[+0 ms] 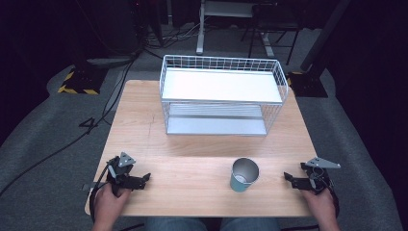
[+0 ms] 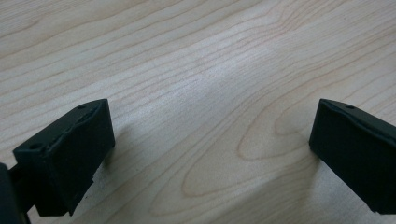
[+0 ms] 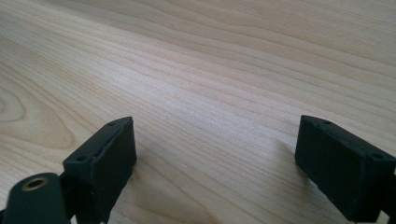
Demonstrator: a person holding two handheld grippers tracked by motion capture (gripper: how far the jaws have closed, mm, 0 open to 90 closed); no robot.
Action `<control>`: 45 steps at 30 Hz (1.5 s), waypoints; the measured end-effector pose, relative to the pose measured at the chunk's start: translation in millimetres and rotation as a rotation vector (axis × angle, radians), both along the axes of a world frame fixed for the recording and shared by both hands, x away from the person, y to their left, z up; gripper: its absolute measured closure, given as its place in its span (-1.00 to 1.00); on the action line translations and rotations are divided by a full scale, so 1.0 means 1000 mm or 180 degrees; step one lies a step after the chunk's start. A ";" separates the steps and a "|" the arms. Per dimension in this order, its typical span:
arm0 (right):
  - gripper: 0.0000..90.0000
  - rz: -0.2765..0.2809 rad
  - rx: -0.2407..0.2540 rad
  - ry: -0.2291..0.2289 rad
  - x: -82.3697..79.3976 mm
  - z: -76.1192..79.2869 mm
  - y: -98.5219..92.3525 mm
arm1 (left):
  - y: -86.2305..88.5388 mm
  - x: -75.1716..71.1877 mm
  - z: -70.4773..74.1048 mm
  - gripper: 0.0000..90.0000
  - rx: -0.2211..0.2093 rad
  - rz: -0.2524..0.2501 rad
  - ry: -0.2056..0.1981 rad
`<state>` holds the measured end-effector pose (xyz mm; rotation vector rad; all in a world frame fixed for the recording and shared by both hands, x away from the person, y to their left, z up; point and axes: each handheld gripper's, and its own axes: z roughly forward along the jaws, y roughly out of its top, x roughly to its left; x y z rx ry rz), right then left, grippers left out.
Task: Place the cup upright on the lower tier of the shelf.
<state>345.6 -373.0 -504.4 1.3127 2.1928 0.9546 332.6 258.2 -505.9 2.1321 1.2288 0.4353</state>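
A: On the wooden table (image 1: 144, 120), near the person's edge, a light blue metal cup (image 1: 244, 174) stands upright with its open mouth up. It sits right of centre, between the two grippers but closer to the right one, and nothing touches it.

B: Where are the grippers?

A: The left gripper (image 1: 144, 178) rests low at the front left, held in the person's left hand (image 1: 111, 198), its jaws pointing towards the middle of the table. The right gripper (image 1: 287, 177) sits at the front right in the right hand (image 1: 321, 201), its jaws aimed at the cup, near it but apart. In each gripper view the two black jaws stand wide, with bare wood grain between them, so both are empty.

B: So how far along is the work?

A: It looks barely begun. The cup is not yet grasped or lifted. Judging by its aim, the right gripper seems set to reach for it; where the cup should go cannot be told for sure.

B: What else is around?

A: A white wire rack (image 1: 222, 94) with two shelves stands at the far side of the table, well apart from the cup. Both shelves appear empty. Dark floor, cables and stands lie beyond.

B: Anything in the way?

A: No, the stretch of table between the right gripper and the cup is open; the rack's wire rim could matter only if the cup heads there
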 end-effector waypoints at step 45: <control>-0.65 0.0055 0.0564 -0.0484 -0.027 0.034 -0.005 | 0.000 0.002 0.000 -0.99 0.0007 -0.0005 -0.0004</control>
